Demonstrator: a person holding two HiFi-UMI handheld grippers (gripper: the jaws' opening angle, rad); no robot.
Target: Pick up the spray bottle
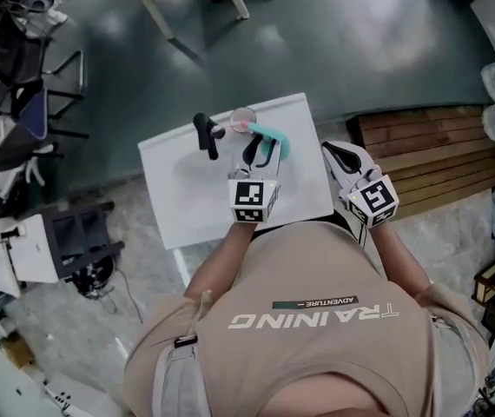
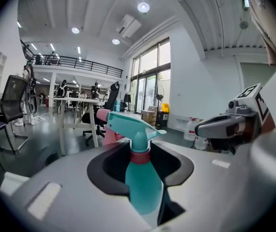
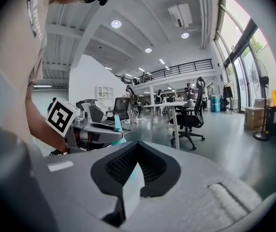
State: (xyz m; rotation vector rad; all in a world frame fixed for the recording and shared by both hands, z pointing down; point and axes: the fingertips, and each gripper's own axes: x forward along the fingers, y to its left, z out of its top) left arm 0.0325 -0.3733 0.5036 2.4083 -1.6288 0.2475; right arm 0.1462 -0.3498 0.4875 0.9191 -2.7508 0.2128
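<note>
The spray bottle is teal with a pink collar and a pink nozzle tip. It stands upright between the jaws of my left gripper, which is shut on its body just below the collar. In the left gripper view the spray bottle fills the gap between the dark pads, and its trigger head points left. My right gripper hangs at the right edge of the white table, apart from the bottle. Its jaws are shut with nothing in them. In the right gripper view its pads meet.
On the far part of the table stand a black upright object and a small clear cup. A wooden slatted platform lies to the right. Office chairs and equipment crowd the left side.
</note>
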